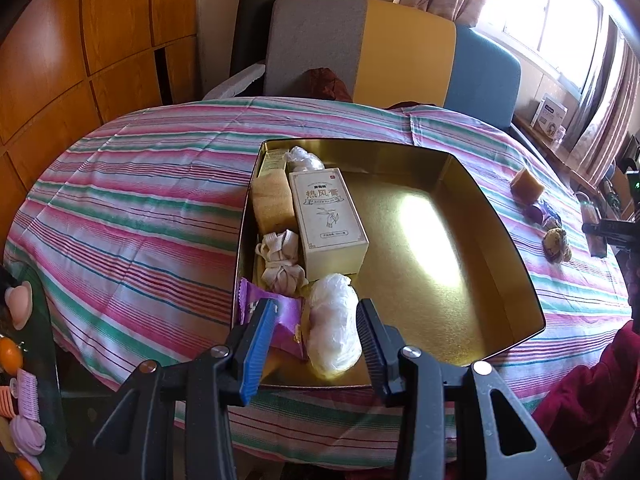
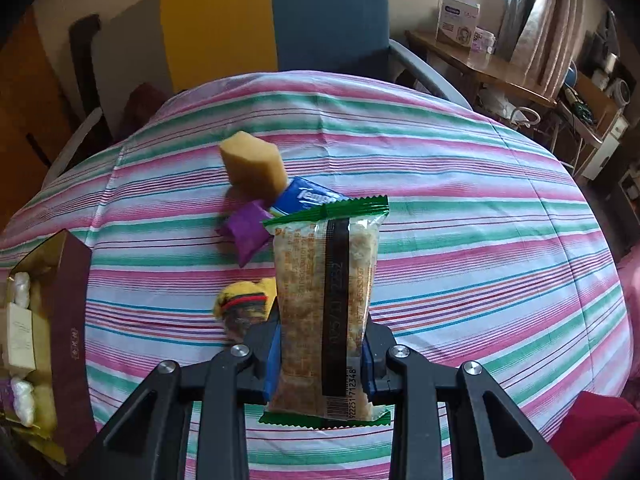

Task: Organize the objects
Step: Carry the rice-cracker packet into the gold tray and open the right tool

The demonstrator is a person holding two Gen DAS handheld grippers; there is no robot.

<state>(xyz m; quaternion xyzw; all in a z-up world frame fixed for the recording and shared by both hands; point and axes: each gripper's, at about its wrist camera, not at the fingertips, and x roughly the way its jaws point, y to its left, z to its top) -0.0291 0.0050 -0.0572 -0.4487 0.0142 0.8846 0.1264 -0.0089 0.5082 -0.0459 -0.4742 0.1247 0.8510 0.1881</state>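
Note:
A gold tin box [image 1: 496, 216] lies on the striped tablecloth; its left side holds a cream carton [image 1: 326, 222], a yellow sponge [image 1: 272, 204], knotted cloth [image 1: 282, 262], a purple packet [image 1: 280, 316] and a white wrapped bundle [image 1: 334, 332]. My left gripper [image 1: 316, 322] is open, its fingers astride the white bundle at the box's near edge. My right gripper [image 2: 322, 344] is shut on a green-edged snack bar packet [image 2: 326, 308], held upright above the cloth. Beyond it lie a tan sponge block [image 2: 252, 166], a blue tissue pack [image 2: 306, 198], a purple packet [image 2: 248, 232] and a yellow knitted item [image 2: 242, 306].
The box [image 2: 68, 320] also shows at the left edge of the right wrist view. Chairs [image 1: 360, 48] stand behind the table. A side shelf [image 2: 492, 64] with boxes stands at the right by the window. Small toys [image 1: 20, 360] lie at the far left.

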